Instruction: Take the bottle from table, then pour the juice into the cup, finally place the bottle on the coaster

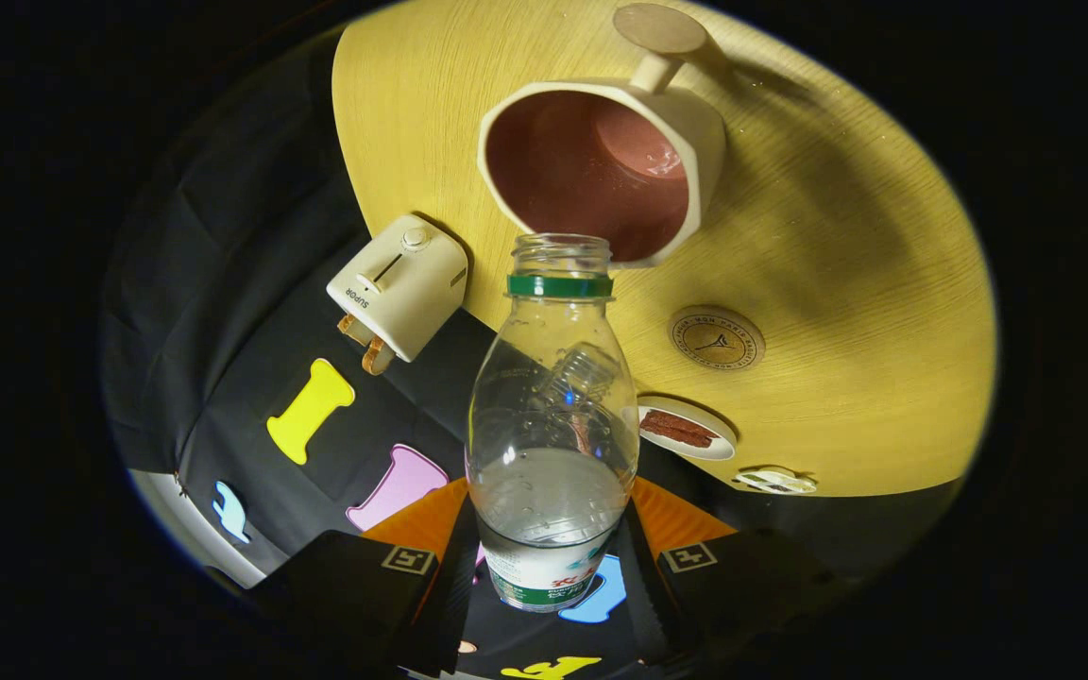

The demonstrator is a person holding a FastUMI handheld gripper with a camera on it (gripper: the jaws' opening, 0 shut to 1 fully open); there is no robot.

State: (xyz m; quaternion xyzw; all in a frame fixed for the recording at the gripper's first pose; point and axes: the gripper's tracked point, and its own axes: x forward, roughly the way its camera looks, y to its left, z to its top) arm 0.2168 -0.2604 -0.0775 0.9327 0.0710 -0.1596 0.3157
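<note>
One clear bottle (552,425), pinched low down between both fingers of the gripper (549,567), fills the frame's lower centre, its open mouth at the cup (601,170) rim. Right of it lies the coaster (716,338); left, a toaster (399,283) on the round table (865,283).

- Gripper (549,538): two broad, flat-faced fingers (355,590), wedge-shaped, narrowing toward the tips.
- Inner finger edges ribbed with fine teeth.
- One square marker tag (409,559) on each finger, at 8 and 4 o'clock from the bottle (552,397) base.
- Both fingers press on the bottle's sides.
</note>
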